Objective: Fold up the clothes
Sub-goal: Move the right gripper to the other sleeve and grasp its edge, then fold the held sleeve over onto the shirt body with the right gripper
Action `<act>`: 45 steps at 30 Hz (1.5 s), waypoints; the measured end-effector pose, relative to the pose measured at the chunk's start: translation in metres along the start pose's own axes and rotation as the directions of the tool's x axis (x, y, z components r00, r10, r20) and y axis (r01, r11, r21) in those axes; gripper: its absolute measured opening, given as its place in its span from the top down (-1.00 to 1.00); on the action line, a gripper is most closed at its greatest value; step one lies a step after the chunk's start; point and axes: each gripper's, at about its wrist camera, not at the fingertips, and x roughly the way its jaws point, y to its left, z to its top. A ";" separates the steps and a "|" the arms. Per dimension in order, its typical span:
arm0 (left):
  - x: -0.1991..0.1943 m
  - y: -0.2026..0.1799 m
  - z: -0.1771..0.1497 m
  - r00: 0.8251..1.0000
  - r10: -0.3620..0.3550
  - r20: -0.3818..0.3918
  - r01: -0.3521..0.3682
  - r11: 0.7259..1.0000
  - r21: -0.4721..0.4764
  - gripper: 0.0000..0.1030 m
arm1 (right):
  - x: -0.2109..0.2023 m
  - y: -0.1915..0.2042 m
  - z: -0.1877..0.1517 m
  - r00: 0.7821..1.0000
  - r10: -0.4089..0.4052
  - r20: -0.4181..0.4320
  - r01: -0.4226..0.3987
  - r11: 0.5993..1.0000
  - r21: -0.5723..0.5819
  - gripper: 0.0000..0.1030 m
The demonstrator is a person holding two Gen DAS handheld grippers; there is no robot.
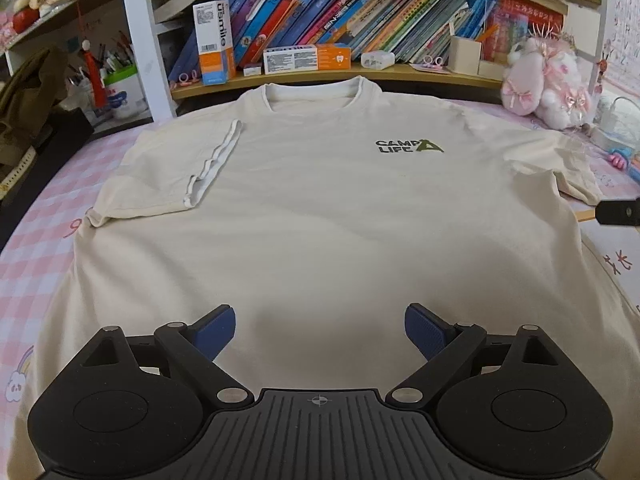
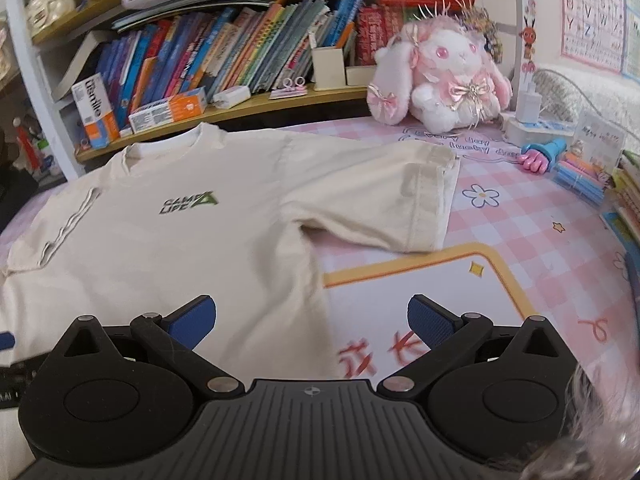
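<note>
A cream T-shirt (image 1: 320, 208) with a green "CAMP LIFE" print lies front up on the pink checked mat, collar toward the shelf. Its left sleeve (image 1: 176, 168) is folded inward over the chest. The right sleeve (image 2: 384, 200) lies spread out flat. My left gripper (image 1: 320, 328) hovers open over the lower middle of the shirt, nothing between its blue pads. My right gripper (image 2: 312, 320) is open above the shirt's (image 2: 180, 240) right side edge, one pad over cloth and the other over the mat. A black part of the right gripper (image 1: 618, 212) shows at the left view's right edge.
A wooden shelf (image 1: 320, 76) with books and boxes runs behind the collar. A pink plush rabbit (image 2: 440, 76) sits at the back right. Toys, pens and a white charger (image 2: 560, 152) crowd the right side. Bare mat (image 2: 520, 240) lies right of the shirt.
</note>
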 end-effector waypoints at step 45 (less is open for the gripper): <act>0.004 -0.034 -0.034 0.983 0.150 0.102 -0.128 0.972 -0.197 -1.00 | 0.119 -0.162 0.095 0.933 0.359 0.026 -0.318 0.789 0.527 0.07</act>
